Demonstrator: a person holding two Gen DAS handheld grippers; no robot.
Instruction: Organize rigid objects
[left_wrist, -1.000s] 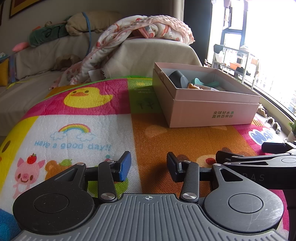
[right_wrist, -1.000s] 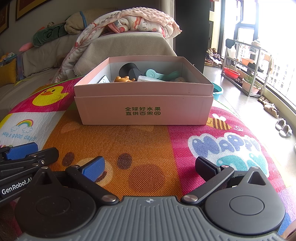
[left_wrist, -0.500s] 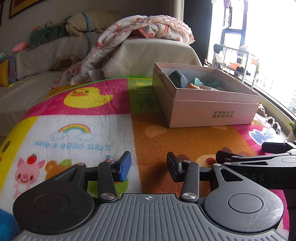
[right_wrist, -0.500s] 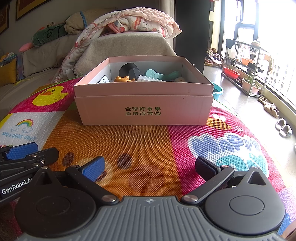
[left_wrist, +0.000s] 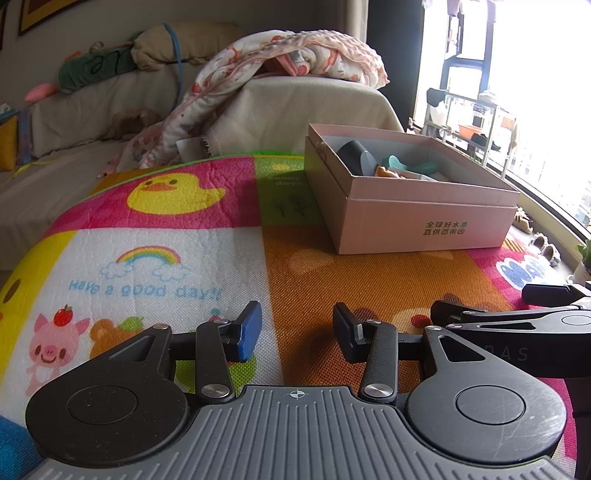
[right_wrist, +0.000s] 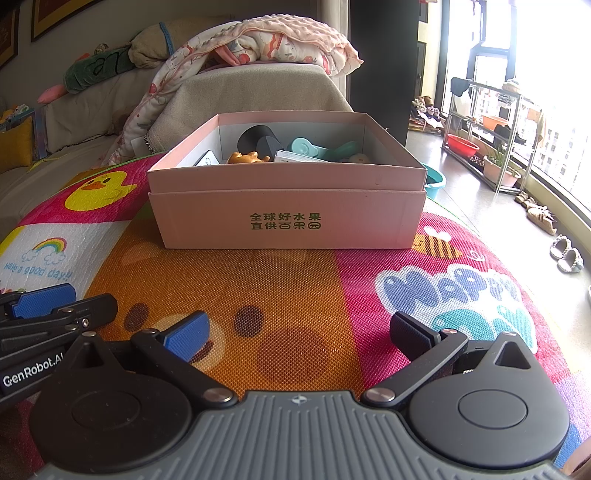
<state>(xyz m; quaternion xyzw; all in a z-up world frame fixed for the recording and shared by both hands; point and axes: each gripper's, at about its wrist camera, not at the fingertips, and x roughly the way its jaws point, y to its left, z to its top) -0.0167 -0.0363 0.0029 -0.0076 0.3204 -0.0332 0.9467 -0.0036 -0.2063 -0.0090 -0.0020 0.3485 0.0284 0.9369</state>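
Note:
A pink cardboard box (right_wrist: 288, 218) (left_wrist: 424, 225) stands on the colourful play mat (right_wrist: 295, 288) (left_wrist: 147, 240). Inside it lie several rigid things: a black cup-like object (right_wrist: 258, 138) (left_wrist: 352, 151), an orange toy figure (right_wrist: 247, 158), a teal plastic piece (right_wrist: 314, 147) (left_wrist: 391, 162) and a white flat item (right_wrist: 295, 157). My left gripper (left_wrist: 297, 332) hovers low over the mat, open, nothing between its fingers. My right gripper (right_wrist: 299, 332) is open wider, empty, in front of the box. Each gripper shows at the edge of the other's view.
A covered sofa (left_wrist: 110, 103) with a heaped blanket (left_wrist: 288, 55) and cushions stands behind the mat. To the right are the bare floor, a metal rack (right_wrist: 491, 122) with basins, shoes (right_wrist: 565, 254) and a bright window.

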